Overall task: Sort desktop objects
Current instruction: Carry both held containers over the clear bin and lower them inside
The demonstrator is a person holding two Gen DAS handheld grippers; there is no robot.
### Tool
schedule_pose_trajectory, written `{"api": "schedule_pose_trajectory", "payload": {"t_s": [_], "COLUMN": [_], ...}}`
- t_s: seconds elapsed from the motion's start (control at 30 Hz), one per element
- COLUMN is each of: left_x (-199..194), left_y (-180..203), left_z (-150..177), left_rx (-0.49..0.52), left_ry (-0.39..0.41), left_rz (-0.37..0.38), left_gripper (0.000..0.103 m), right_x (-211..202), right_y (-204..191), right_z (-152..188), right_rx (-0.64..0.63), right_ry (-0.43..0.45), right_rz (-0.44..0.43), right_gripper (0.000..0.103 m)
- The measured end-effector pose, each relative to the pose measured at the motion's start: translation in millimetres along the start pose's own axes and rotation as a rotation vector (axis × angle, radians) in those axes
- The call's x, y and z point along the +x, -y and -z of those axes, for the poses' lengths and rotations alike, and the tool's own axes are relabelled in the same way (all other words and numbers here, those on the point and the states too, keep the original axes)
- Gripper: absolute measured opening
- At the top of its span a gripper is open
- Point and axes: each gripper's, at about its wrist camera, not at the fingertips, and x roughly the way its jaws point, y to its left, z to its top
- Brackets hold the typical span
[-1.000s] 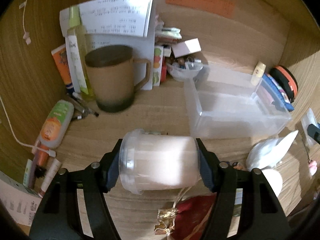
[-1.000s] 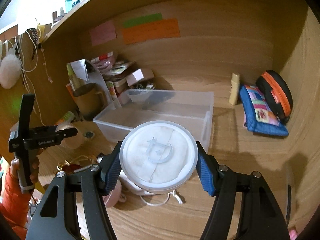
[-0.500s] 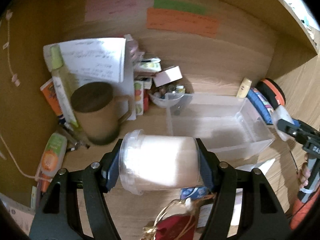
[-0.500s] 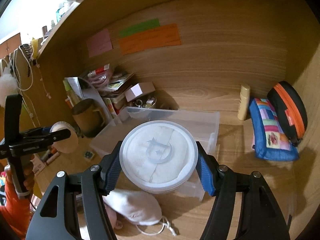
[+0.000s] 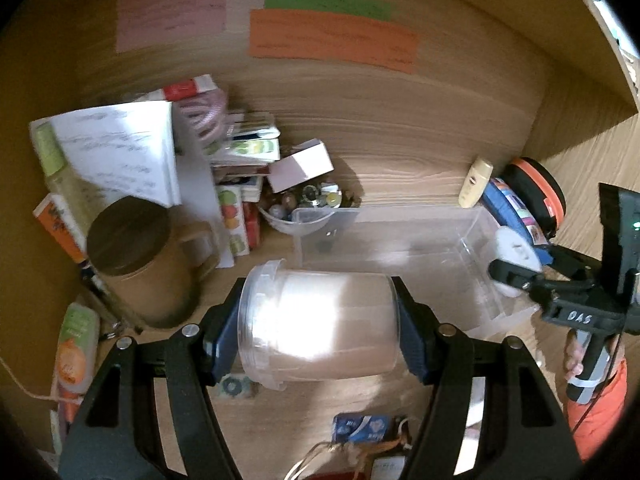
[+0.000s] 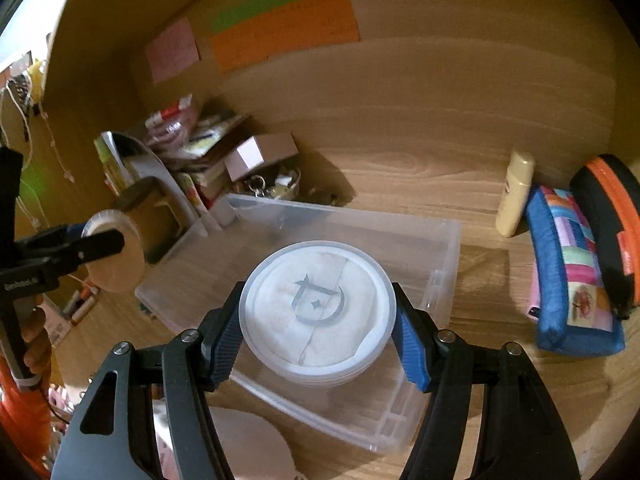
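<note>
My left gripper [image 5: 320,328] is shut on a clear plastic jar [image 5: 320,320] with pale contents, held on its side above the desk, left of the clear plastic bin [image 5: 420,248]. My right gripper [image 6: 318,328] is shut on a round white tub [image 6: 318,312] with a moon logo on its lid, held over the bin [image 6: 440,248]. The right gripper with its tub also shows in the left wrist view [image 5: 516,264], at the bin's right end. The left gripper with its jar shows in the right wrist view [image 6: 112,256], left of the bin.
A brown lidded mug [image 5: 140,264], papers and boxes [image 5: 240,152] crowd the back left. A cream bottle [image 6: 514,196], a colourful pouch [image 6: 572,276] and an orange-black case [image 6: 612,224] lie at the right. Small items [image 5: 360,428] lie at the front.
Both grippers have risen and moved forward with their loads. The right gripper's tub has come over the bin. The left jar has lifted off the desk toward the bin.
</note>
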Motion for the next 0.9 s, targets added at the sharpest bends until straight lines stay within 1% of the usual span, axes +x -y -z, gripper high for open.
{"api": "schedule_pose_trajectory", "payload": {"t_s": [0.17, 0.27, 0.4, 0.5, 0.63, 0.7, 0.8, 0.9], "left_x": [25.1, 32.7, 48.2, 58.8, 71.2, 75.3, 82.4, 86.4], "left_y": [8.4, 16.4, 22.9, 29.1, 35.6, 37.8, 38.7, 41.8], "left_z": [-8.6, -12.9, -16.7, -15.6, -10.4, -7.8, -5.4, -2.9], "left_rx": [0.013, 0.041, 0.053, 0.075, 0.095, 0.104, 0.1, 0.109], "left_ry": [-0.027, -0.019, -0.046, -0.059, -0.087, -0.09, -0.112, -0.124], "left_rz": [0.021, 0.01, 0.038, 0.034, 0.048, 0.045, 0.062, 0.051], "left_gripper": [0.066, 0.066, 0.066, 0.066, 0.066, 0.066, 0.066, 0.066], "right_x": [21.6, 31.6, 39.7, 44.7, 49.9, 51.5, 52.6, 54.6], "right_y": [1.7, 0.3, 0.8, 0.5, -1.5, -4.2, -6.3, -8.1], "right_z": [-4.0, -6.1, -8.1, -8.1, -5.0, -3.7, -2.6, -1.3], "right_rx": [-0.035, -0.065, -0.076, -0.098, -0.11, -0.133, -0.149, -0.167], "right_ry": [-0.05, -0.067, -0.082, -0.098, -0.12, -0.124, -0.126, -0.127], "right_rz": [0.018, 0.046, 0.041, 0.05, 0.034, 0.053, 0.067, 0.092], "right_gripper": [0.063, 0.063, 0.063, 0.063, 0.063, 0.063, 0.063, 0.063]}}
